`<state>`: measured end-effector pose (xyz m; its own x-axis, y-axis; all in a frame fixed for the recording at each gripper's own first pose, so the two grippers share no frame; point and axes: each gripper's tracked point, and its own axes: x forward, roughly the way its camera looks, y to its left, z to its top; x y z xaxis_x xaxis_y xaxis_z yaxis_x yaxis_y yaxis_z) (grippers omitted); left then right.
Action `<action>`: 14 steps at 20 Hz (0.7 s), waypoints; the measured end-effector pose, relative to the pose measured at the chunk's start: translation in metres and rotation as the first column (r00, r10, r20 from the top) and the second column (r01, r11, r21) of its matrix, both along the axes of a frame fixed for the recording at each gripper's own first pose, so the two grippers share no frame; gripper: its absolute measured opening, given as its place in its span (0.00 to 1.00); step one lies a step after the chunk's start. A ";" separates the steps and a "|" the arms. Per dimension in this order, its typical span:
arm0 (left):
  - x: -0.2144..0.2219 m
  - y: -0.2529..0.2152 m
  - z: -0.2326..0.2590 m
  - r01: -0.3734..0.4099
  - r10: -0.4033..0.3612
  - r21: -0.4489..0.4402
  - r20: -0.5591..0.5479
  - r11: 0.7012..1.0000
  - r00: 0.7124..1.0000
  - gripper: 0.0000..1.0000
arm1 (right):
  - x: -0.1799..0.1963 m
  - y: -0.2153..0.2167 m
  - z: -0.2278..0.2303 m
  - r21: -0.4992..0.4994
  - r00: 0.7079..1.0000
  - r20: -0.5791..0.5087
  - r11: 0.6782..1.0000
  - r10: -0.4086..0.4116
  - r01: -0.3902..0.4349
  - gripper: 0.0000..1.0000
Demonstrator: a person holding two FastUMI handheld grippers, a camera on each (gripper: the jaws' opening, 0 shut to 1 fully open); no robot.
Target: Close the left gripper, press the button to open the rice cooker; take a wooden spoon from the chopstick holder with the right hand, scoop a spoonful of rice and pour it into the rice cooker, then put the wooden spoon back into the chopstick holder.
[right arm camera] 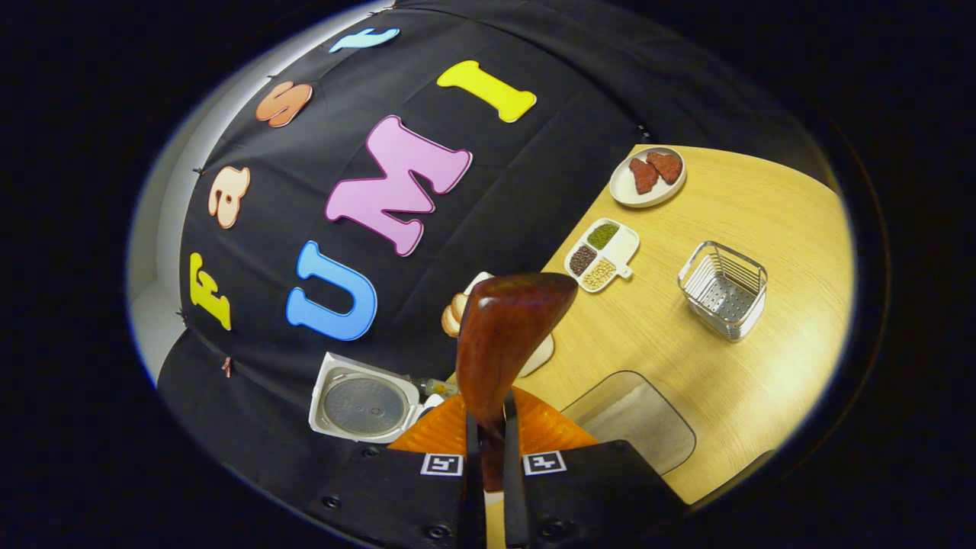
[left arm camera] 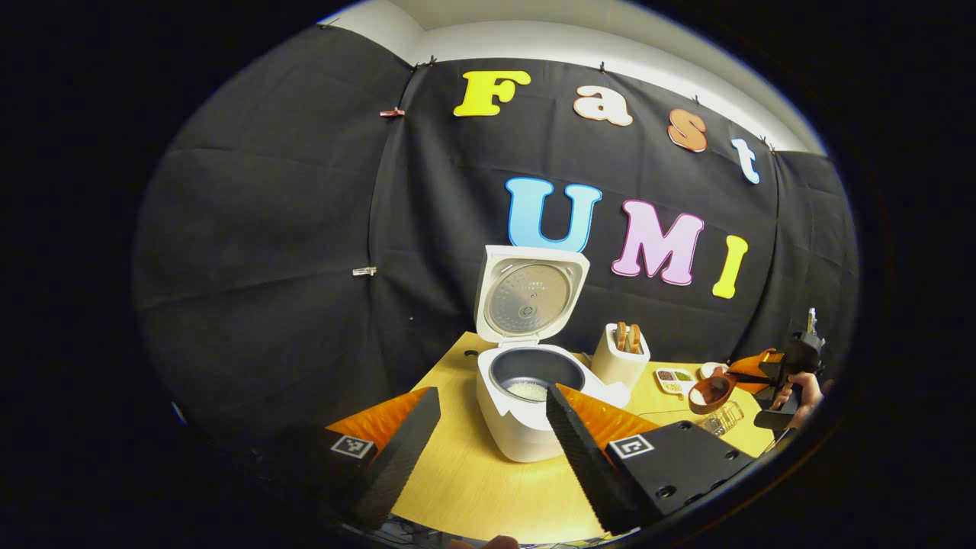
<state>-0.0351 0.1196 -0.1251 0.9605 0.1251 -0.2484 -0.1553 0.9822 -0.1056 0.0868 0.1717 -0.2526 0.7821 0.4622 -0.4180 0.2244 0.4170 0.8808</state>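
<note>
The white rice cooker (left arm camera: 526, 427) stands open on the table, its lid (left arm camera: 531, 297) upright and a little rice in the dark pot (left arm camera: 528, 389). My left gripper (left arm camera: 492, 396) is open just in front of it, holding nothing. Behind the cooker to the right is the white chopstick holder (left arm camera: 619, 357) with wooden handles sticking out. My right gripper (right arm camera: 490, 435) is shut on the handle of a wooden spoon (right arm camera: 503, 335). In the left gripper view the spoon (left arm camera: 709, 390) hovers right of the holder, over a clear container (left arm camera: 720, 418). I cannot tell if it carries rice.
The wooden table (right arm camera: 762, 229) carries a divided dish of grains (right arm camera: 602, 255), a plate with red-brown pieces (right arm camera: 648, 177), a wire basket (right arm camera: 723, 290) and a clear container (right arm camera: 633, 419) near the right gripper. A hand (left arm camera: 804, 389) holds the right gripper.
</note>
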 end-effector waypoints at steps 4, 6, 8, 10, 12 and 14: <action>0.003 0.006 0.002 -0.007 0.007 -0.004 0.016 1.000 1.000 0.95 | 0.020 0.033 0.053 0.018 0.997 0.070 1.000 0.023 -0.024 0.14; 0.003 0.008 0.003 -0.007 0.007 -0.004 0.028 1.000 1.000 0.95 | 0.029 0.053 0.075 0.034 0.995 0.089 0.999 0.036 -0.039 0.14; 0.004 0.012 0.002 -0.012 0.012 0.010 0.028 1.000 1.000 0.95 | 0.037 0.076 0.095 0.052 0.993 0.104 0.997 0.050 -0.056 0.14; 0.006 0.017 0.001 -0.017 0.016 0.014 0.025 1.000 1.000 0.95 | 0.044 0.102 0.110 0.062 0.991 0.117 0.995 0.069 -0.077 0.14; 0.008 0.022 0.000 -0.023 0.022 0.008 0.023 1.000 0.999 0.95 | 0.051 0.128 0.121 0.054 0.986 0.137 0.993 0.094 -0.102 0.14; 0.009 0.028 -0.002 -0.024 0.024 0.004 0.020 1.000 1.000 0.95 | 0.056 0.153 0.128 0.030 0.980 0.162 0.992 0.113 -0.120 0.14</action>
<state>-0.0263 0.1475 -0.1267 0.9620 0.1493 -0.2288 -0.1767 0.9787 -0.1045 0.1430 0.3252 -0.1251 0.7773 0.5675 -0.2716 0.0311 0.3965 0.9175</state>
